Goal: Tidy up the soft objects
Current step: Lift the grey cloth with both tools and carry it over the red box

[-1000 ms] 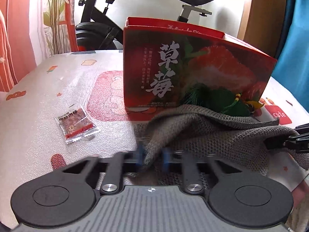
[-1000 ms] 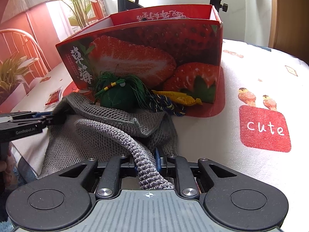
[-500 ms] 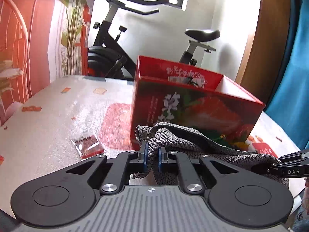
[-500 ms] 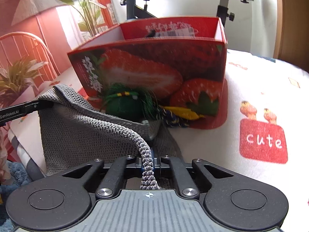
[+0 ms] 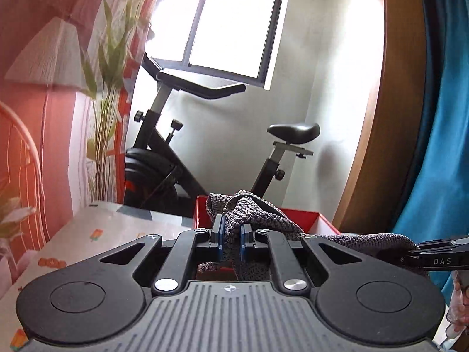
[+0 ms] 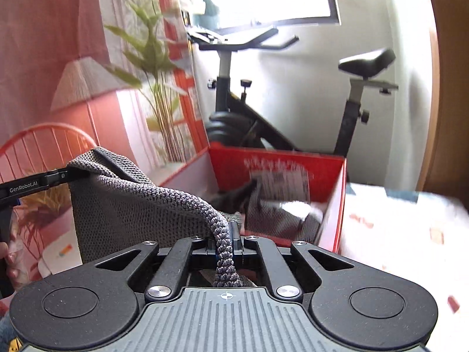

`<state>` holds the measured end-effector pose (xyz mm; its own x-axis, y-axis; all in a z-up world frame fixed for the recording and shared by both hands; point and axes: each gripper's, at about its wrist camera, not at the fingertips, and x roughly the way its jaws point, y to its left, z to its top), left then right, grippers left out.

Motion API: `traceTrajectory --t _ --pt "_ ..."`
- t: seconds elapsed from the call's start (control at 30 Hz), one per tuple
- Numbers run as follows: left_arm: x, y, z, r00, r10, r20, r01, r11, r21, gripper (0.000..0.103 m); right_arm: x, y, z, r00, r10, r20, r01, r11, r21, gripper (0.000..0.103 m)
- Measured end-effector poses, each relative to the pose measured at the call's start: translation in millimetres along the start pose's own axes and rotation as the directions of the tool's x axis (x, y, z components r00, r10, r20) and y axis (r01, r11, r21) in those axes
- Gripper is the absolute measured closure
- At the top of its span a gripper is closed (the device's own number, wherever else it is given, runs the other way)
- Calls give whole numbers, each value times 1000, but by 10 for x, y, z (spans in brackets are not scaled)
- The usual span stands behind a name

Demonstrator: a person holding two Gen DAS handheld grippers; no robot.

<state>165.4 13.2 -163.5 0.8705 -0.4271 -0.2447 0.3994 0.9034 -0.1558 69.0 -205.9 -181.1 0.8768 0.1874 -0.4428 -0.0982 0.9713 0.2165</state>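
Behind everything, a white wall with a bright window backs a black exercise bike (image 5: 164, 158), and a pink curtain printed with green leaves (image 6: 88, 58) hangs on the left. Below it, a counter under a pale cloth with small coloured prints (image 6: 404, 223) carries an open red cardboard box (image 6: 337, 199), which holds some blurred grey and white soft items (image 6: 281, 214).

Between the two grippers hangs a grey knitted cloth (image 6: 123, 205), lifted above the near edge of the box. In the left wrist view, the left gripper (image 5: 231, 237) has its blue pads squeezed close on a bunched fold of the knit, which rises just above the fingers and then stretches away to the right. There it meets the black finger of the right gripper (image 5: 433, 259), seen from the side at the frame's edge.

In the right wrist view, the right gripper (image 6: 227, 242) is clamped tight on a thick twisted edge of the same cloth, which runs down between its fingers. From that edge the cloth spreads left and up to the left gripper's finger (image 6: 44, 183), and the rest drapes downward as a flat sheet.
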Motion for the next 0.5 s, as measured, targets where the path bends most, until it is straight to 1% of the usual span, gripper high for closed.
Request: traceTrajectory --t 0.1,0.2,0.37,0.5 --pt "14 -40 172 999 -6 36 6 1000 6 92 -49 -14 230 999 -3 42 4 1000 -21 98" --pt "65 -59 295 999 -18 51 18 1000 -5 92 -91 -3 427 997 -12 72 16 999 -44 98" --pt "229 -31 468 998 -33 49 35 999 -25 92 -43 -79 717 994 -28 102 34 997 -62 98" --pt "433 -23 609 998 -42 49 43 999 -15 92 94 -217 907 991 -49 123 54 998 -33 98"
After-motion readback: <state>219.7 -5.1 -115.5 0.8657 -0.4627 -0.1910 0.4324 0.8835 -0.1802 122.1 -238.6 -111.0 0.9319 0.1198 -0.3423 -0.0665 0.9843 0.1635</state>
